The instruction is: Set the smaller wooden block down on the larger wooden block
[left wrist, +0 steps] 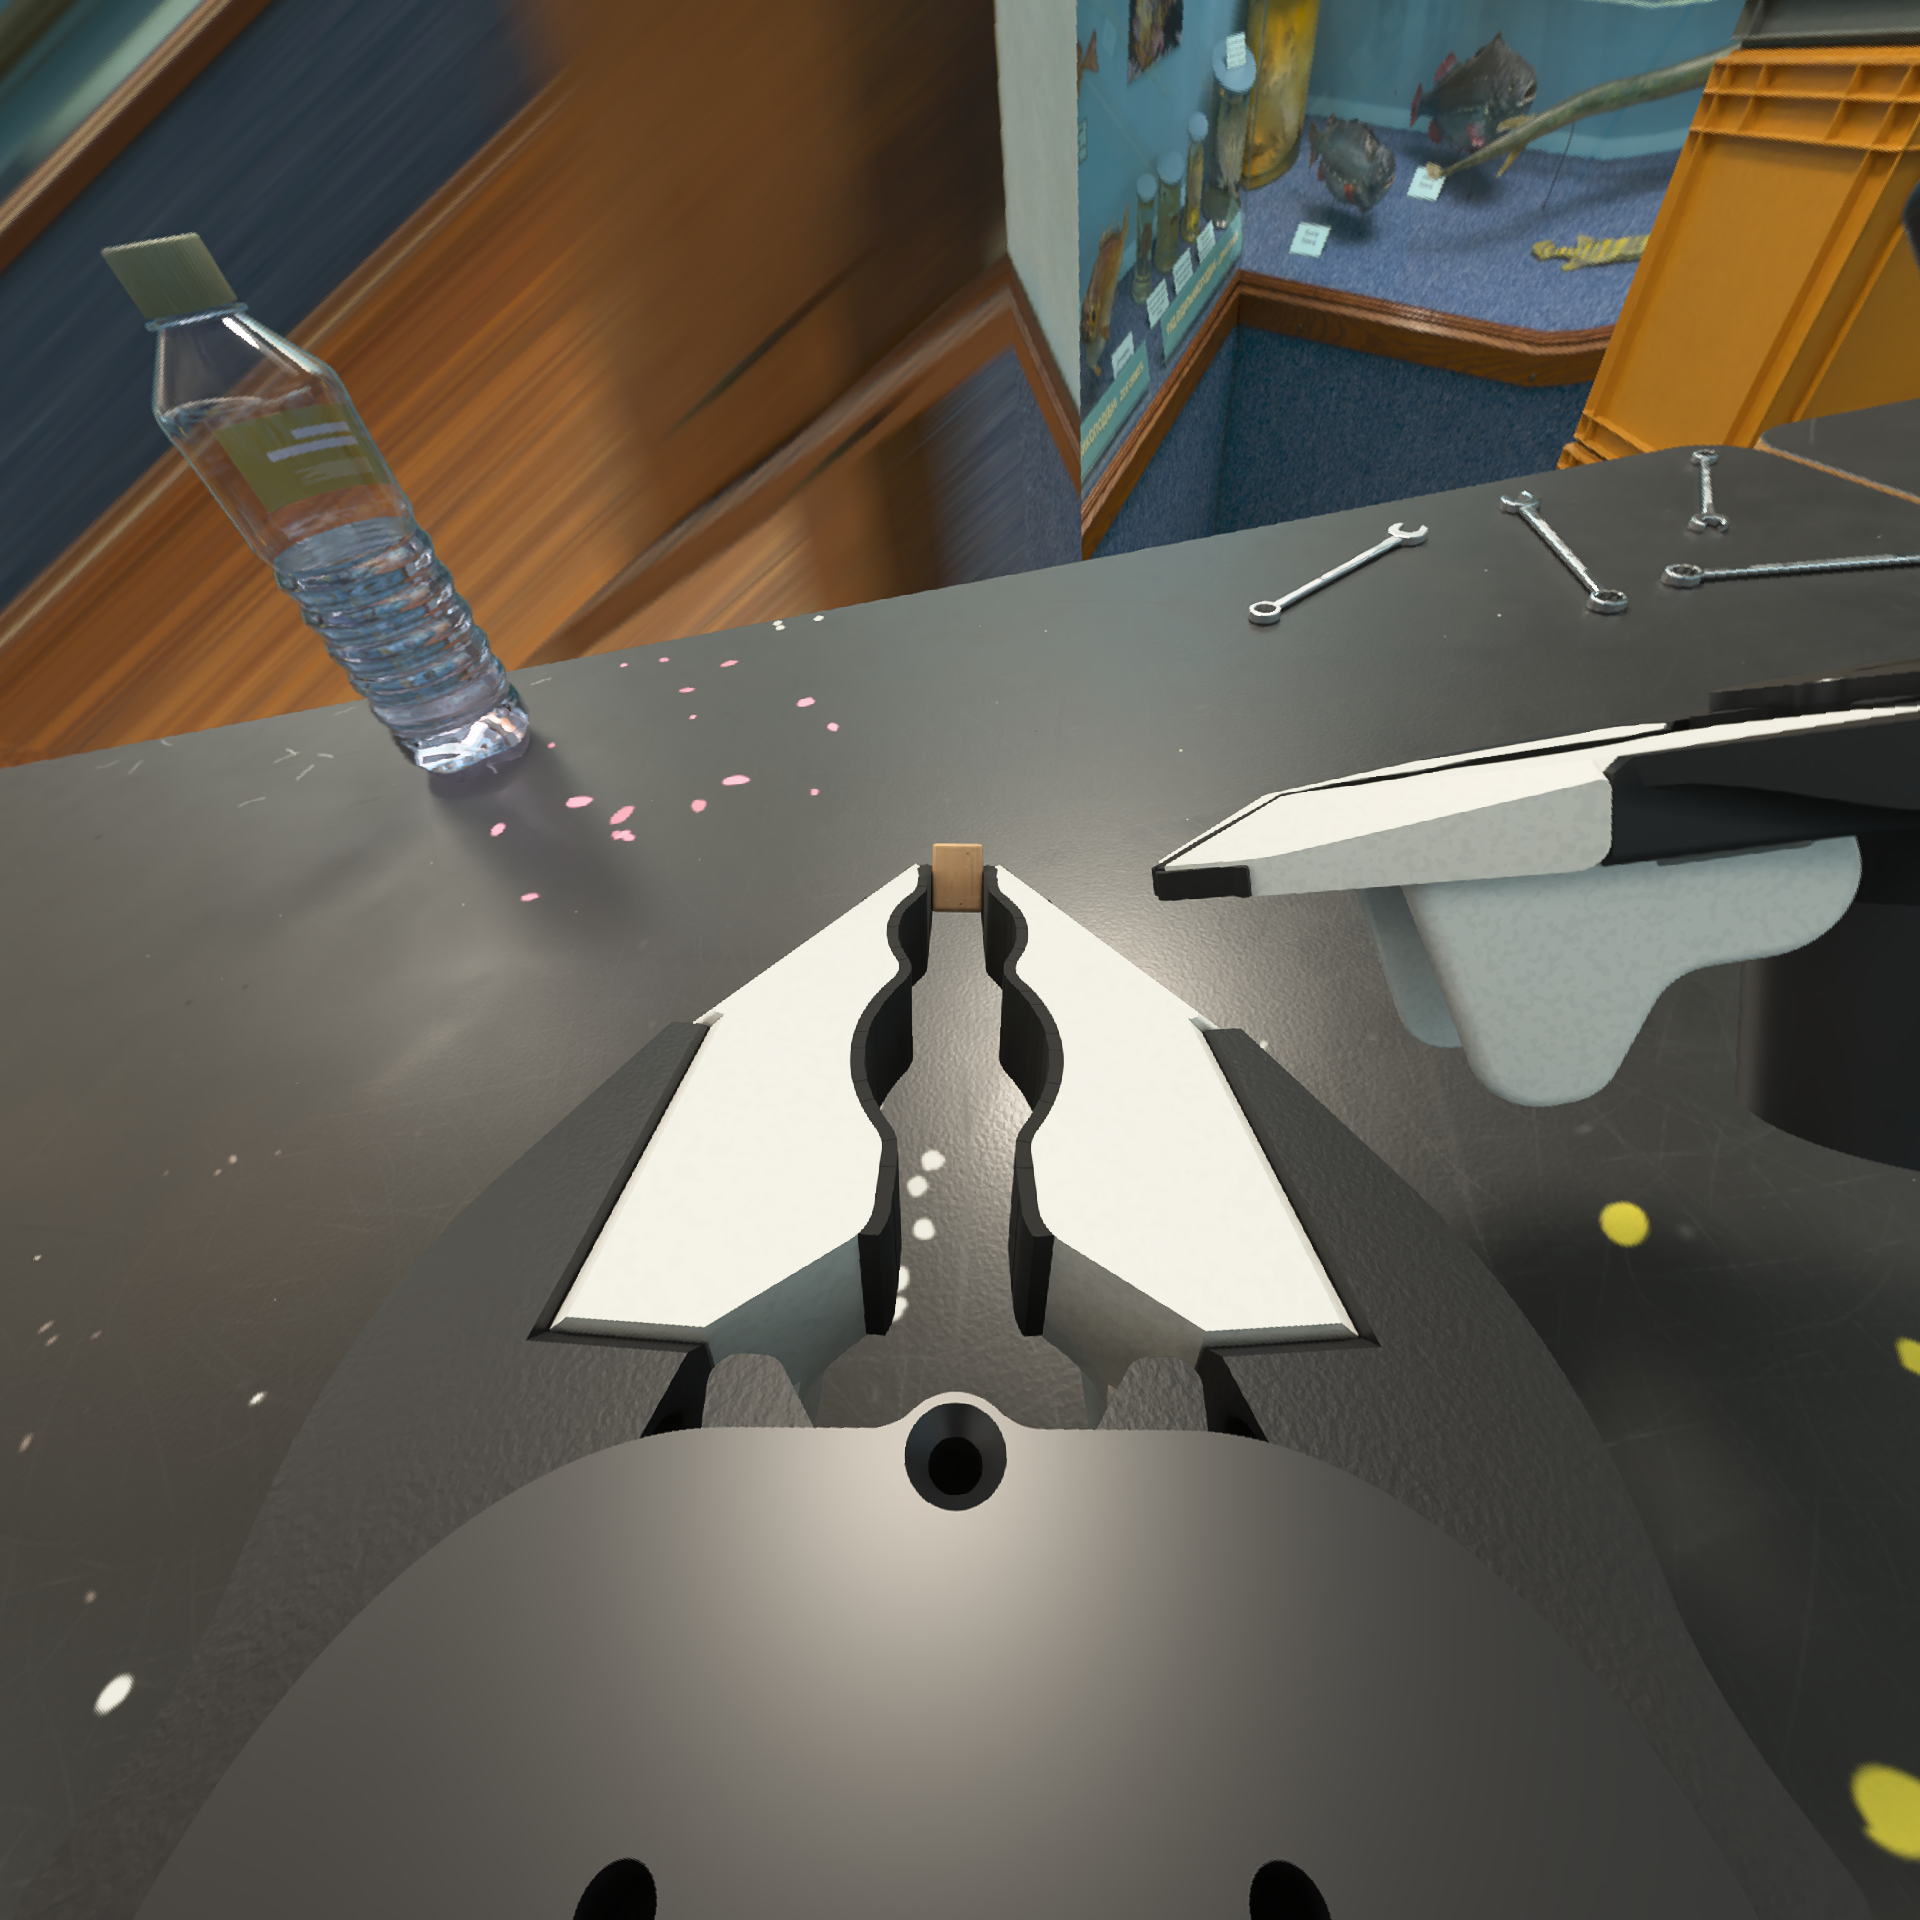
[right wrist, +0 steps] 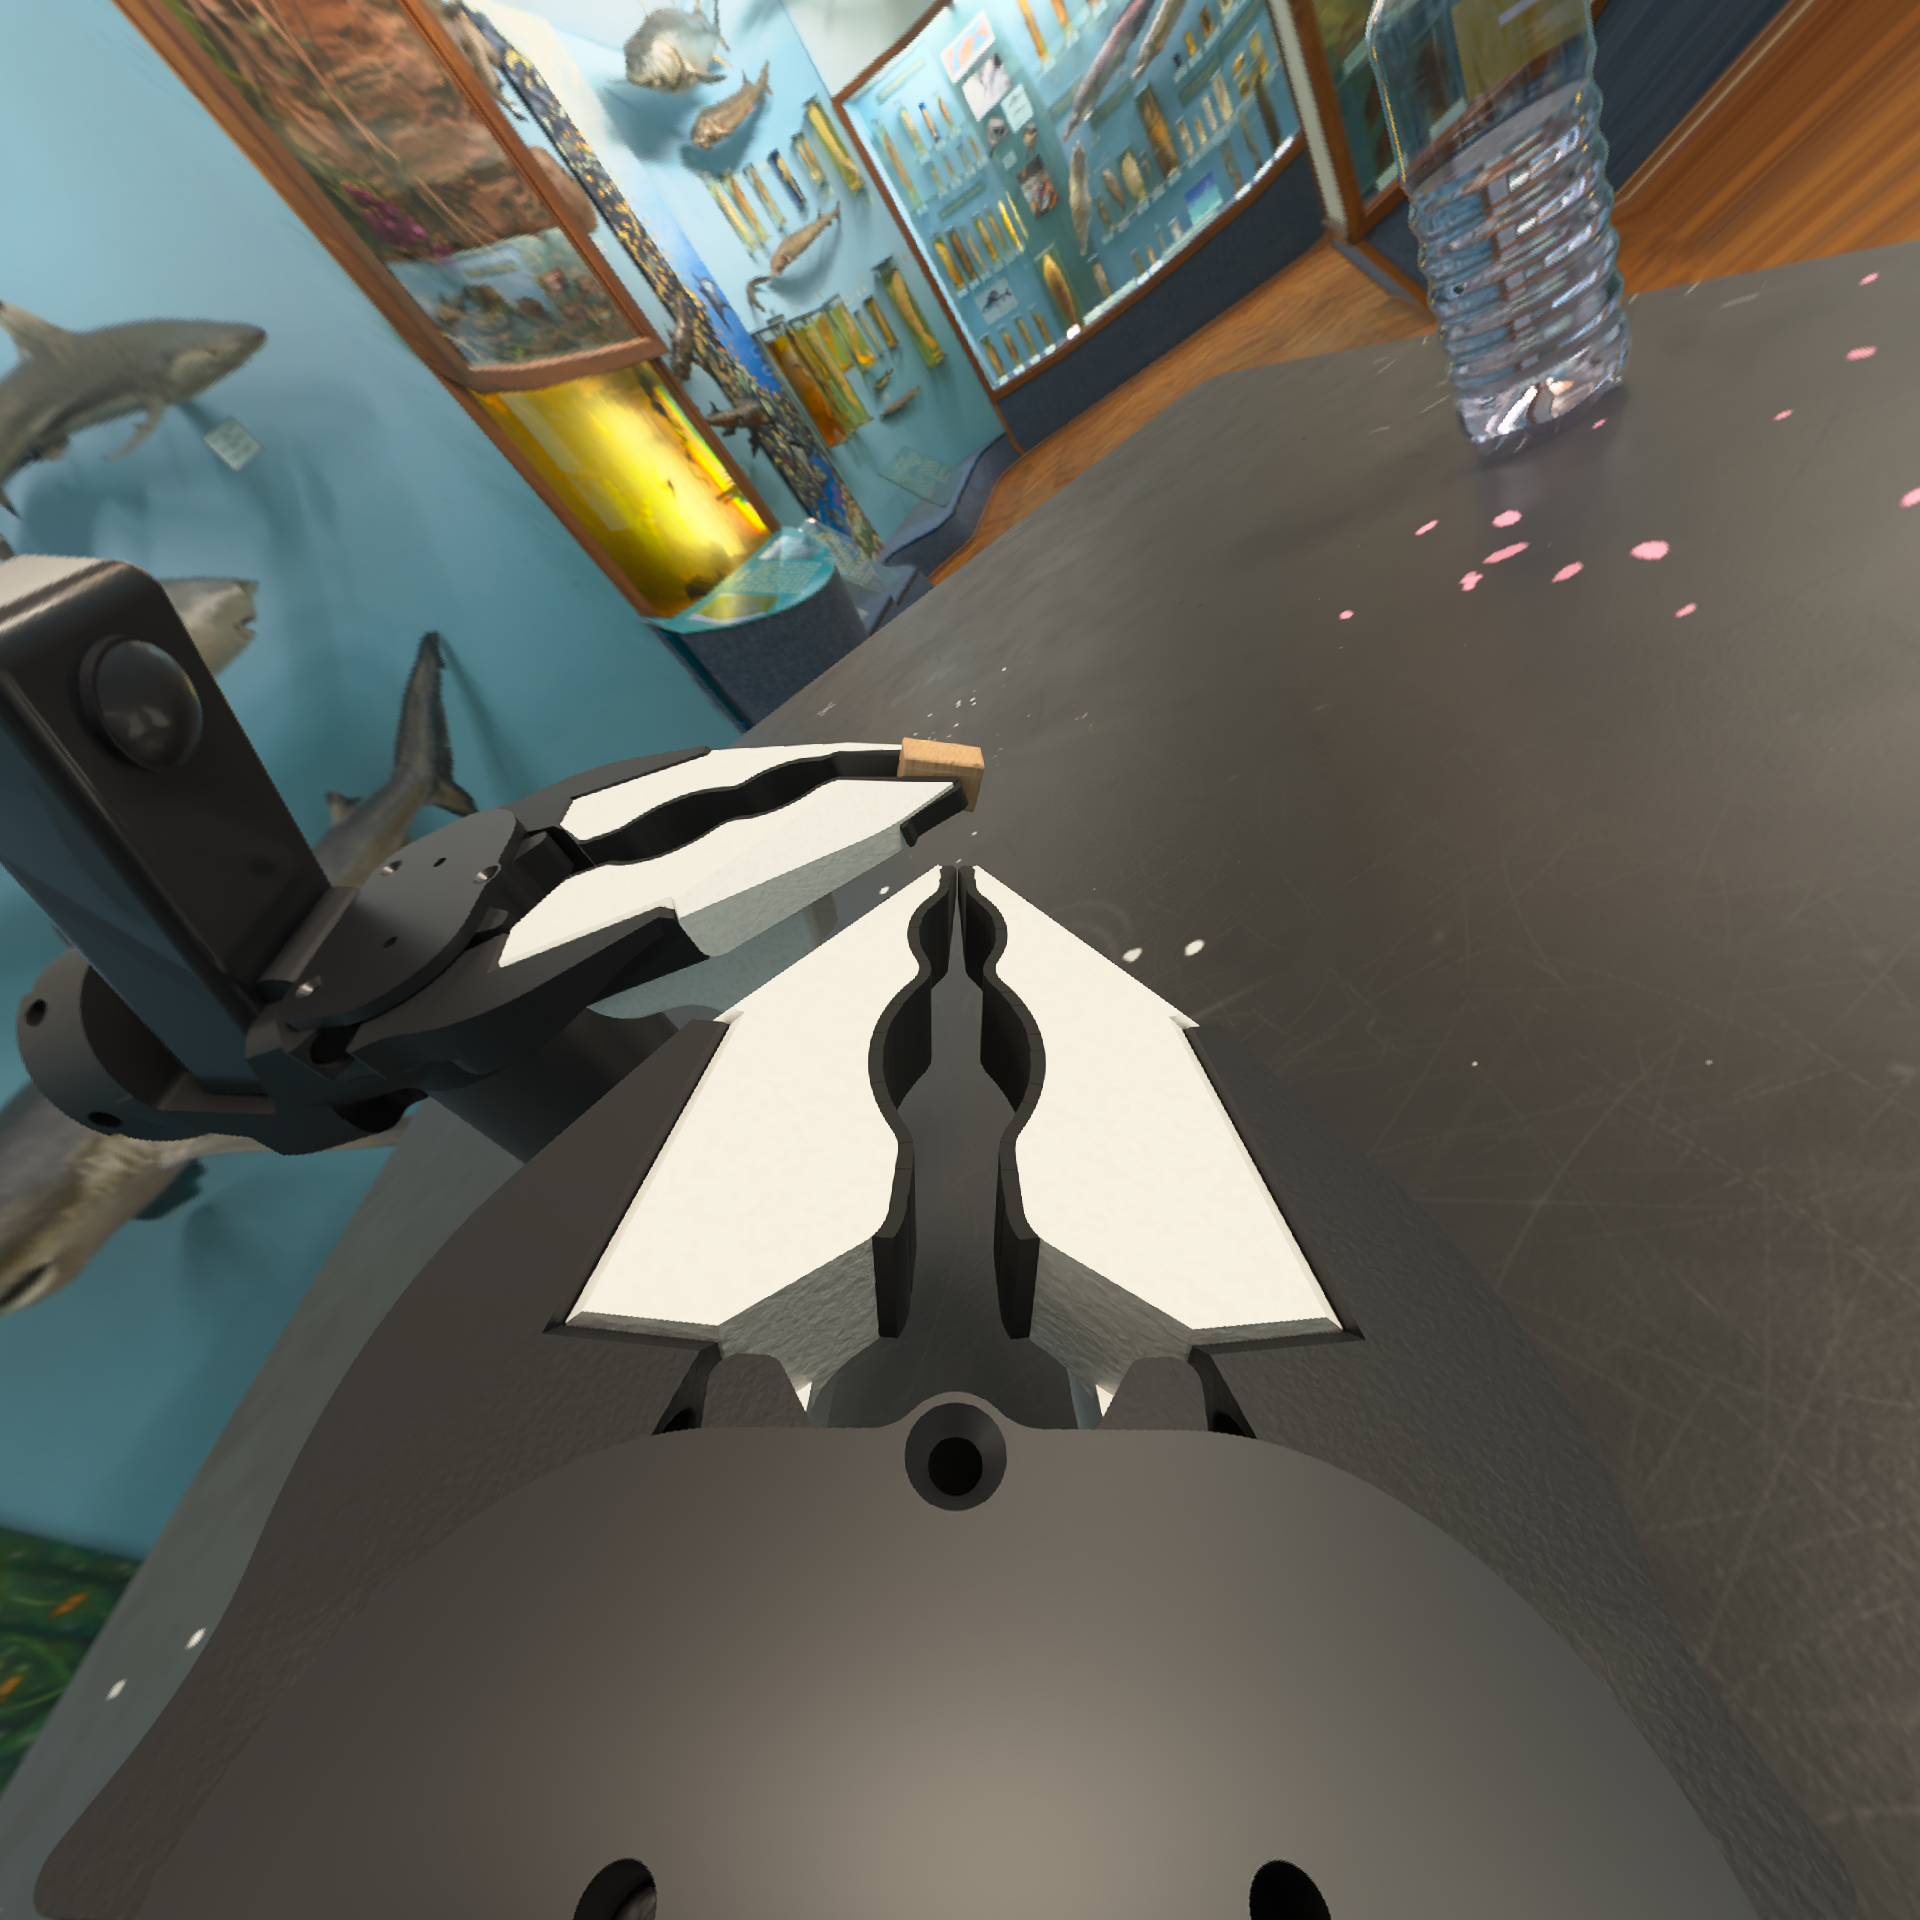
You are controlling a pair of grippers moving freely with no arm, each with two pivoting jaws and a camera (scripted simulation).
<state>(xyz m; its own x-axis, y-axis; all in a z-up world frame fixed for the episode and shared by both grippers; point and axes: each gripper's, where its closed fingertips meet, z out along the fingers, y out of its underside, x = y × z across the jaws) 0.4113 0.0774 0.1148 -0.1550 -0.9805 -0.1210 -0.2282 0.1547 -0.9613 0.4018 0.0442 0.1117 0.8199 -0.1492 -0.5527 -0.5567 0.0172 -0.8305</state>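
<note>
My left gripper (left wrist: 957,891) is shut on a small tan wooden block (left wrist: 956,875), pinched at its fingertips above the dark table (left wrist: 312,987). The same block (right wrist: 940,766) shows in the right wrist view, held by the left gripper (right wrist: 914,795) to the left of my right gripper. My right gripper (right wrist: 957,875) is shut and empty, its tips close to the table surface; it also shows in the left wrist view (left wrist: 1205,881), just right of the held block. No larger wooden block is in view.
A clear water bottle (left wrist: 322,520) stands at the table's far left edge, also in the right wrist view (right wrist: 1512,229). Several wrenches (left wrist: 1340,571) lie at the far right. An orange crate (left wrist: 1756,239) stands beyond the table. Paint specks dot the surface.
</note>
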